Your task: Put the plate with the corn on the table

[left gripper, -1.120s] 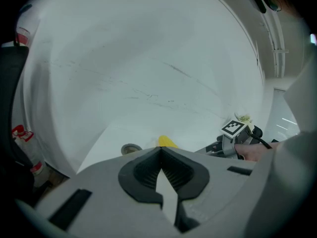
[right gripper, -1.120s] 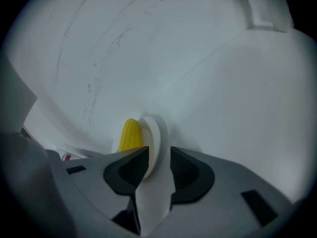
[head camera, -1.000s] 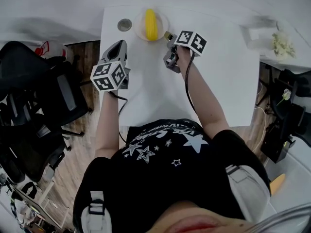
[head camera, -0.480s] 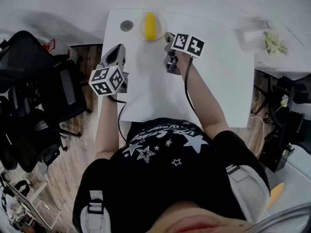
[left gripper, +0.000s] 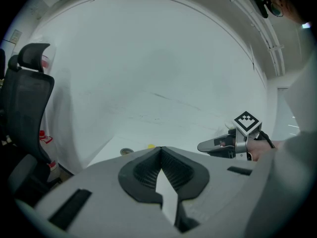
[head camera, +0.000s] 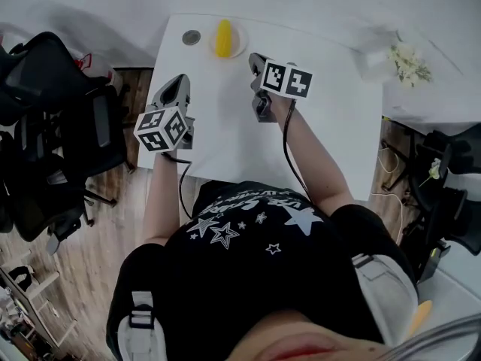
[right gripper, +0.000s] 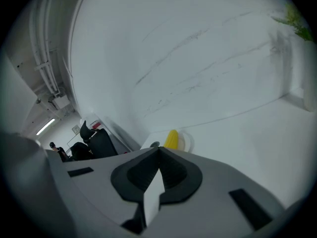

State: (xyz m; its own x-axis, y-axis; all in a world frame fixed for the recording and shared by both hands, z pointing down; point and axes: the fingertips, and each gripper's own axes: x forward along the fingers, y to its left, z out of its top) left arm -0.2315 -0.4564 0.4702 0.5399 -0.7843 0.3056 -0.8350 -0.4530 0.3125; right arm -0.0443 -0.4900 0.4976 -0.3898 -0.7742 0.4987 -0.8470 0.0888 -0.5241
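A yellow corn cob (head camera: 223,37) lies on a small pale plate (head camera: 237,46) at the far left end of the white table (head camera: 338,126). My right gripper (head camera: 255,59) hovers just right of the plate, apart from it, shut with nothing between its jaws. From the right gripper view the corn (right gripper: 171,139) and the plate (right gripper: 184,143) show just beyond the jaws' tips. My left gripper (head camera: 177,85) hangs over the table's left edge, nearer the person, also shut and empty. Its own view shows the right gripper (left gripper: 204,146) to the right and a sliver of corn (left gripper: 150,146).
A small grey round disc (head camera: 191,37) lies on the table left of the plate. Black office chairs (head camera: 52,119) stand left of the table on the wooden floor. A white holder with pale flowers (head camera: 404,61) sits at the far right.
The head view has swung, so the plate now sits higher and further left. The right gripper stands slightly further from the plate's rim. The left gripper has hardly moved.
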